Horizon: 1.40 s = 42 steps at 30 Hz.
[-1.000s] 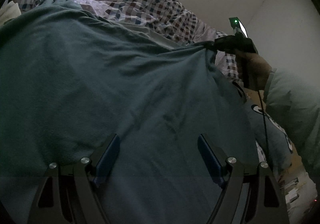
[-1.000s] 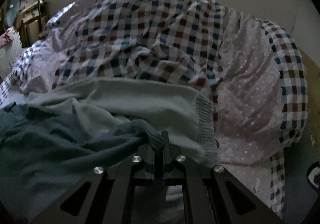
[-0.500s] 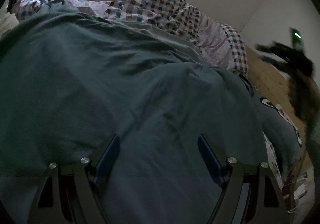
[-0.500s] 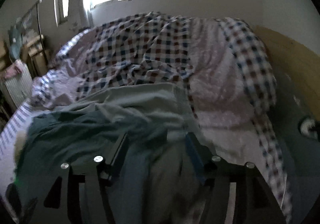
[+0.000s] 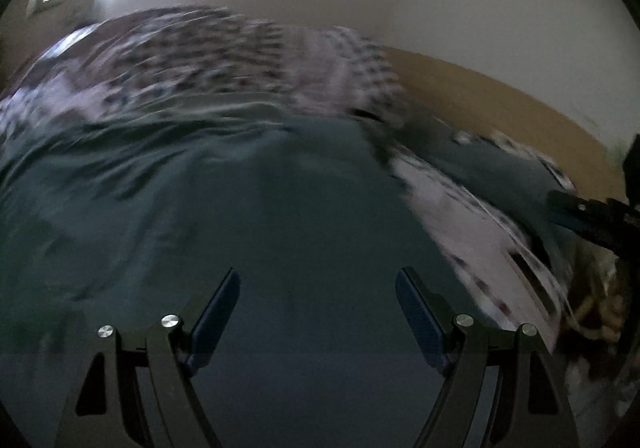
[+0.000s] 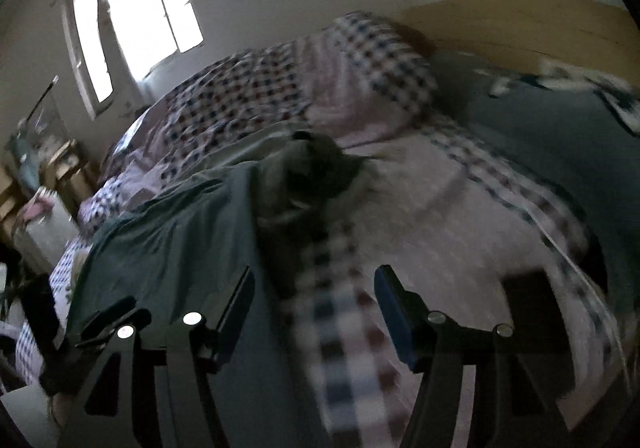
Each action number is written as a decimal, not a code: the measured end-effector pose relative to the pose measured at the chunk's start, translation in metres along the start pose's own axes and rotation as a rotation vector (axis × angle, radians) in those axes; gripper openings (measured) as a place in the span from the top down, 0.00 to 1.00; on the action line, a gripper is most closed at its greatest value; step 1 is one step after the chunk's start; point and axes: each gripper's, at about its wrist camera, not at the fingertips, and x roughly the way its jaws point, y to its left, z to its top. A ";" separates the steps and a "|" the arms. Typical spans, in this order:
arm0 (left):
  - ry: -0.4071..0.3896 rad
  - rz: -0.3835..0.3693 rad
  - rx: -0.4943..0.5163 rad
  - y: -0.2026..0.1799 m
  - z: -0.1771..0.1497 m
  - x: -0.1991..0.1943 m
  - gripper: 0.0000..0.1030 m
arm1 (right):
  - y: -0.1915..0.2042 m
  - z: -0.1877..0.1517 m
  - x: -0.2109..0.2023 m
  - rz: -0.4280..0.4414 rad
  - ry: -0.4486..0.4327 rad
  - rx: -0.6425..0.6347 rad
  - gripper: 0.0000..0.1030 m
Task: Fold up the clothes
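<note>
right gripper lets go of the teal garment and swings clear

left wrist view: a second ago the other gripper pinched a corner of the teal garment [image 5: 248, 208] at its far right edge; now that corner lies free and the cloth rests spread over the bed, reaching from under the left gripper [image 5: 318, 284] up to the checked quilt [image 5: 248, 60]. the right gripper [image 5: 588, 214] has gone off to the frame's right edge, over the pale sheet and clear of the garment. the left gripper's blue pads stand wide apart, as before, with nothing pinched; the garment lies below them and i cannot tell whether they touch it. the view has tilted up and is blurred, so this hand is on the move too, pointing down at a slant across the cloth.

right wrist view: the right gripper [image 6: 314, 290], a second ago clamped on a fold of the garment, now has its fingers well apart and empty. it points down at a slant over the checked border of the sheet, the teal garment [image 6: 180, 240] lying to its left. the wooden headboard [image 6: 520, 24] sits at the far right.

judged from this, one fold or pull is finished, and both hands seem to be repositioning for the next grasp.
</note>
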 end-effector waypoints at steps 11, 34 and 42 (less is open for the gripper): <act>0.047 -0.137 0.451 -0.193 -0.103 -0.053 0.19 | -0.083 -0.038 -0.059 -0.023 -0.118 0.131 0.36; 0.152 0.304 0.653 -0.296 -0.179 0.021 0.47 | -0.166 -0.050 -0.083 0.004 -0.111 0.392 0.36; 0.165 0.330 0.631 -0.296 -0.181 0.023 0.89 | -0.172 -0.053 -0.088 -0.001 -0.107 0.412 0.36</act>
